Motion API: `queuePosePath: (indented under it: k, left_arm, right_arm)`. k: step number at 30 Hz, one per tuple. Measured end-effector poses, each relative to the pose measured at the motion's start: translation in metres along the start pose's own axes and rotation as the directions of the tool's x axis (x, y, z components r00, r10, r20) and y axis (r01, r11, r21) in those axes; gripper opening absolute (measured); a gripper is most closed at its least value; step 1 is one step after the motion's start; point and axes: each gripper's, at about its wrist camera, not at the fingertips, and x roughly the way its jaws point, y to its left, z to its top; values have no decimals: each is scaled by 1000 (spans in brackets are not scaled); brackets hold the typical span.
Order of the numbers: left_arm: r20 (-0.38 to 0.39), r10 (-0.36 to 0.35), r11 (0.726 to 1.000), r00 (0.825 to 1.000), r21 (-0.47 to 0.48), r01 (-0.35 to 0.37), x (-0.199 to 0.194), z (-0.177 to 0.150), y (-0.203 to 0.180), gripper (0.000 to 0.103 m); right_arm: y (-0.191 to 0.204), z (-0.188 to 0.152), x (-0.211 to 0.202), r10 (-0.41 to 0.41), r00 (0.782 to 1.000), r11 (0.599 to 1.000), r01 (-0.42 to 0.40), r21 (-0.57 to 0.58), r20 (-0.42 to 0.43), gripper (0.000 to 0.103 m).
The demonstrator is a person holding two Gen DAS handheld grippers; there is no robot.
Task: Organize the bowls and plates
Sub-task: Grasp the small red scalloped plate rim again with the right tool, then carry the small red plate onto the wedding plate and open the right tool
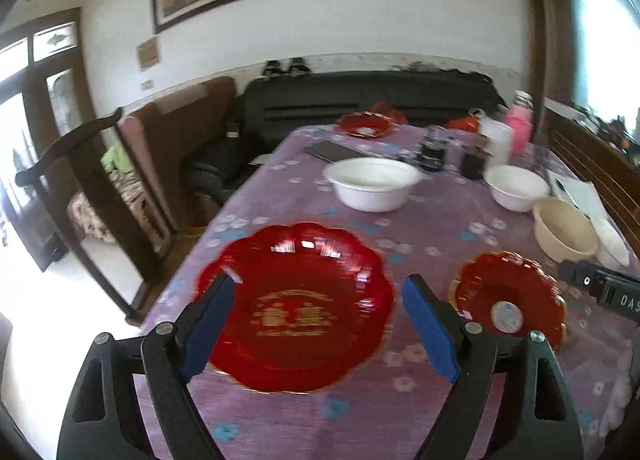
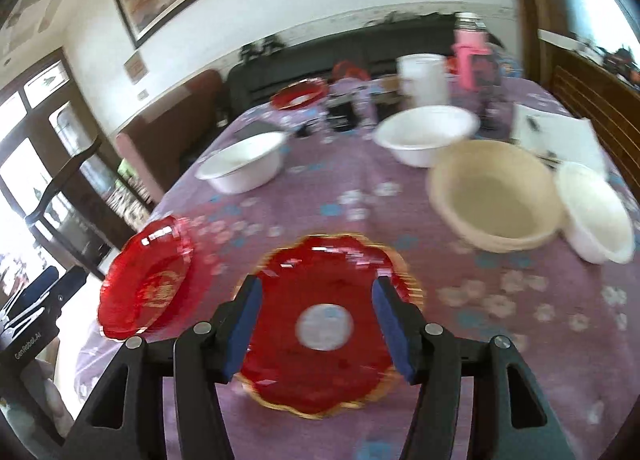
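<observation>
On the purple tablecloth (image 1: 280, 196), each spread gripper (left (image 1: 318, 326), right (image 2: 316, 324)) hovers empty above a red plate (image 1: 296, 308).

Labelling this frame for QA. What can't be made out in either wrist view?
- Gold lettering on the large red plate: left view, motion blur.
- Small red plate: right view, near rim hidden behind the right gripper fingers.
- Far red plate: both views, too small and blurred for detail.
- Dark jars: left view, blurred, contents unreadable.
</observation>
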Motion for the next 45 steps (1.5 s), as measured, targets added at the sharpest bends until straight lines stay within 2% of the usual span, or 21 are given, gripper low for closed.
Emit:
queuePosePath:
  k: [6,10,13,19,22,24,26,28,30,36,43,45]
  left_arm:
    - [-67,-131,991,989,-2,131,16,6,-30,85]
    - [-108,-225,974,968,-22,224,29,16,-44,85]
    - [-147,-270,963,952,-63,263,46,22,-49,85]
    - [-207,-297,953,932,-122,276,71,16,-59,85]
    - [-231,-296,954,927,-110,278,77,9,-68,85]
    - [-243,-288,957,926,-90,275,81,5,-76,85]
    - [-255,-281,960,925,-73,272,86,3,-83,85]
    - [-271,-272,962,923,-64,265,94,1,-88,85]
    - [-288,-268,963,920,-61,261,101,1,-91,85]
    - [-319,-263,963,911,-34,266,113,-6,-104,85]
    - [-370,-271,956,889,0,292,134,-16,-138,85]
    - [-389,-288,949,875,7,316,140,-19,-149,85]
  right_arm:
    - [-45,-10,-4,-28,1000,997,28,74,-8,64]
    - [-58,-17,5,-8,999,993,12,116,-36,64]
    - [-59,-18,15,14,999,990,-7,138,-52,64]
    - [-53,-19,48,42,992,985,-21,169,-123,64]
    - [-49,-23,63,58,986,984,-30,175,-159,64]
    - [-44,-22,65,43,987,988,-19,156,-152,61]
    - [-42,-22,70,40,984,989,-14,147,-175,30]
    - [-48,-22,73,49,982,986,-17,168,-185,14]
    - [-54,-22,71,66,981,980,-30,194,-181,12]
    - [-73,-23,52,8,986,980,26,198,-169,12]
    - [-86,-27,49,23,983,974,19,225,-181,12]
    - [-86,-28,49,22,984,974,18,224,-176,13]
